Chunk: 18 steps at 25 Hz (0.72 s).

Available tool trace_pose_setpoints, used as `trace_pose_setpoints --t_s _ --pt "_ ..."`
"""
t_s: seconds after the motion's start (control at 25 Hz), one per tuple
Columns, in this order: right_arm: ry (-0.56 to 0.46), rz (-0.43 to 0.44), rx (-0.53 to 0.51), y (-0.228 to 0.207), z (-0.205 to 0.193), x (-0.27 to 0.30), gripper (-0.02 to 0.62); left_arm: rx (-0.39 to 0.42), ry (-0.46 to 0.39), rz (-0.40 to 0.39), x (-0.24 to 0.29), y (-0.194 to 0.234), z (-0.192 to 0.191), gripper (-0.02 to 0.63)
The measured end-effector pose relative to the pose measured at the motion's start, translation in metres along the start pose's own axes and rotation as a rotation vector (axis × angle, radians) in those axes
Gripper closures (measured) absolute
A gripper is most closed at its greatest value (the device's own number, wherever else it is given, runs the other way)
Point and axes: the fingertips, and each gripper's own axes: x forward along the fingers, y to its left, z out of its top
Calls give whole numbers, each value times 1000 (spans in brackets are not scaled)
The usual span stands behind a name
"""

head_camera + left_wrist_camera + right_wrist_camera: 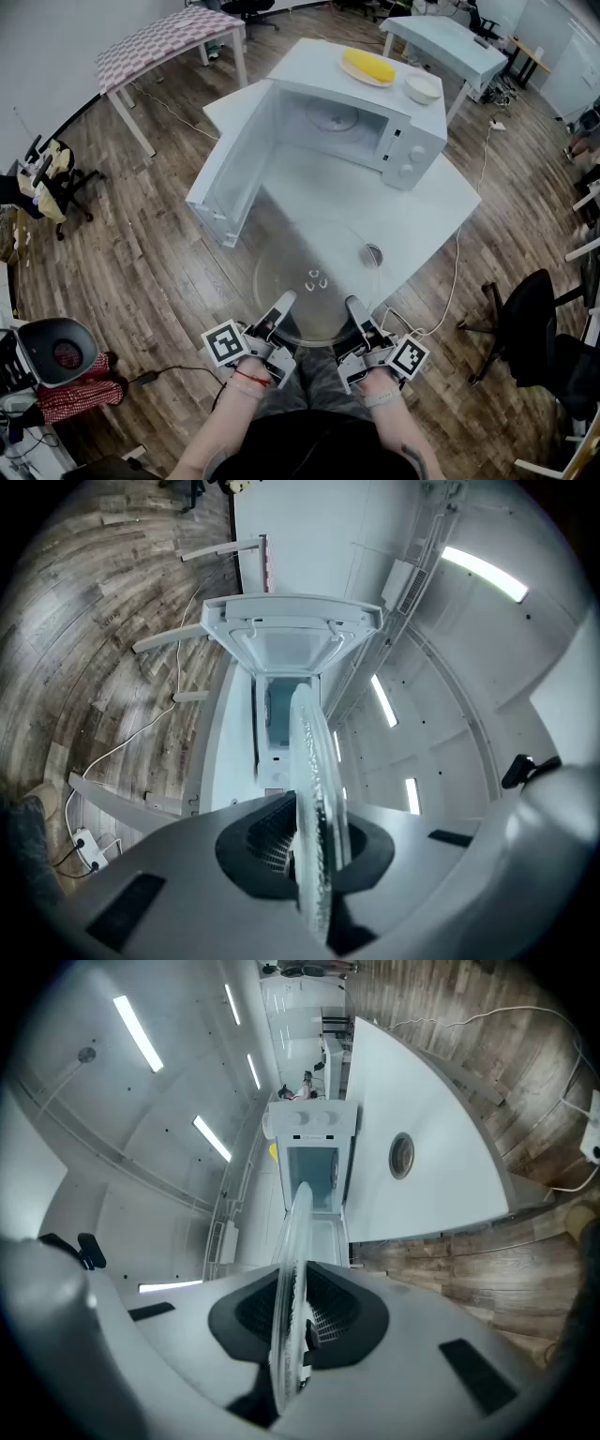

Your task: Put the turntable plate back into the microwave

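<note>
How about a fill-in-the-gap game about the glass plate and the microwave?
1. The plate is held by ____ tools: the left hand-held gripper and the right hand-held gripper.
2. The door of the microwave is ____.
3. The food on top of the microwave is coloured ____.

Missing words: two; open; yellow.

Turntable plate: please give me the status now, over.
Both gripping: left tongs and right tongs shut on near rim of glass turntable plate. Plate roughly level, short of the microwave. Microwave door open, nothing seen in the way.
</note>
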Motion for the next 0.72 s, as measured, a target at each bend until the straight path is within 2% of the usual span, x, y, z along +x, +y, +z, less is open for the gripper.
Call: trace_pose_setpoints --t_s 0.4,0.72 --pt "22 -12 21 -11 14 18 554 -2 -25 18 16 11 11 575" --pt "40 -25 40 -20 42 42 554 4 -39 27 49 20 24 575"
